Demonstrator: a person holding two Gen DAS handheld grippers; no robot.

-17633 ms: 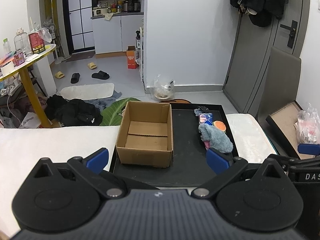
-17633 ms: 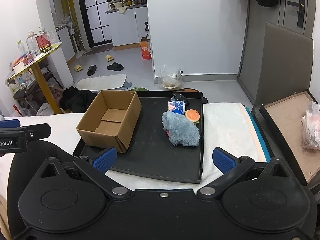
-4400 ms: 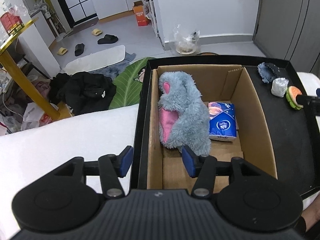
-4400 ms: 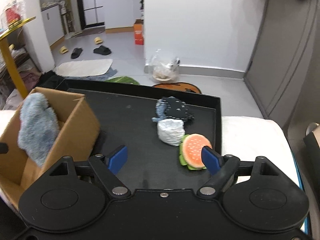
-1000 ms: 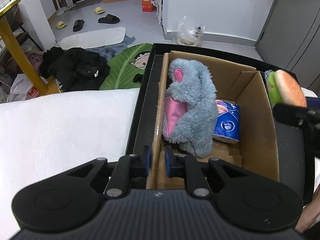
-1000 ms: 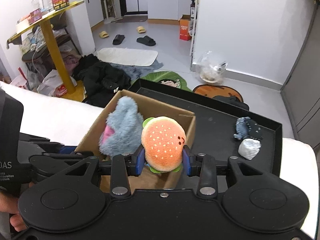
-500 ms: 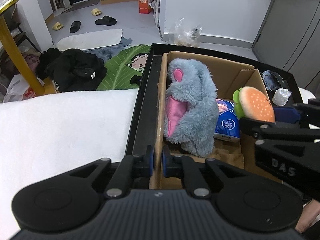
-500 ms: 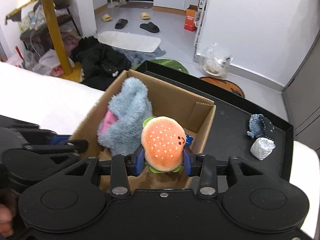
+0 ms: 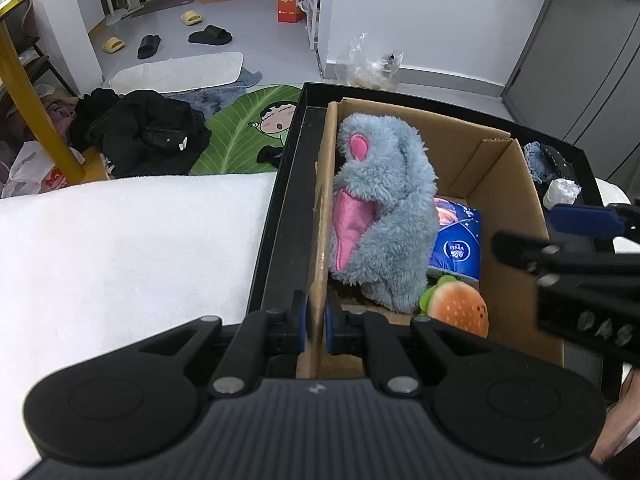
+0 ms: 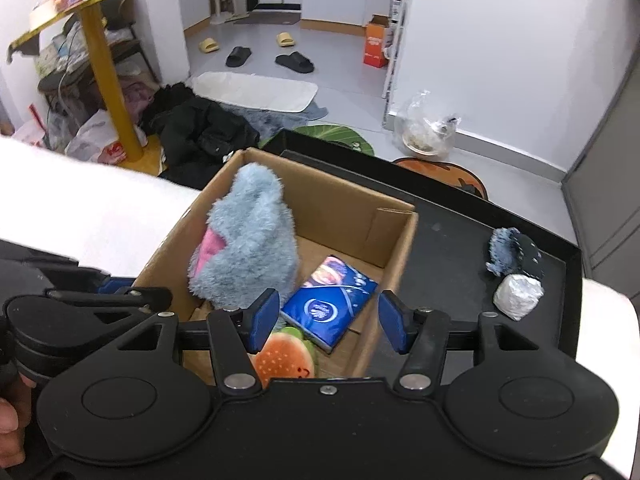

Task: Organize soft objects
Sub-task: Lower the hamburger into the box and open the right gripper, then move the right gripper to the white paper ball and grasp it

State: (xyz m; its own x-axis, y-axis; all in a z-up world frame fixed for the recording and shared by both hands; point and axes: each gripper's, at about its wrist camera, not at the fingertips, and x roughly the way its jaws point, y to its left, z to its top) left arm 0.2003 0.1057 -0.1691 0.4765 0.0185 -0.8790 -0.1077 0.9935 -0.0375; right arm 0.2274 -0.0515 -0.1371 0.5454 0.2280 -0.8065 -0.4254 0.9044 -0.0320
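Note:
A cardboard box [image 9: 504,200] [image 10: 344,208] stands on a black tray [image 9: 288,184] [image 10: 452,256]. Inside it are a grey-and-pink plush slipper [image 9: 384,208] [image 10: 248,240], a blue tissue pack [image 9: 456,244] [image 10: 328,308] and a burger plush [image 9: 456,312] [image 10: 284,360]. My left gripper [image 9: 317,320] is shut on the box's left wall. My right gripper [image 10: 326,320] is open and empty above the box, over the burger plush. A denim soft item [image 10: 514,252] [image 9: 540,160] and a white wad [image 10: 518,296] [image 9: 562,192] lie on the tray's right side.
The tray rests on a white cloth surface [image 9: 120,248]. On the floor beyond lie black clothes [image 9: 148,132], a green leaf mat [image 9: 248,128] and a plastic bag [image 10: 426,132]. A yellow table leg [image 10: 108,80] stands at left.
My right gripper has opened and let go of the burger plush, which now lies in the box's near end. My left gripper still grips the box wall.

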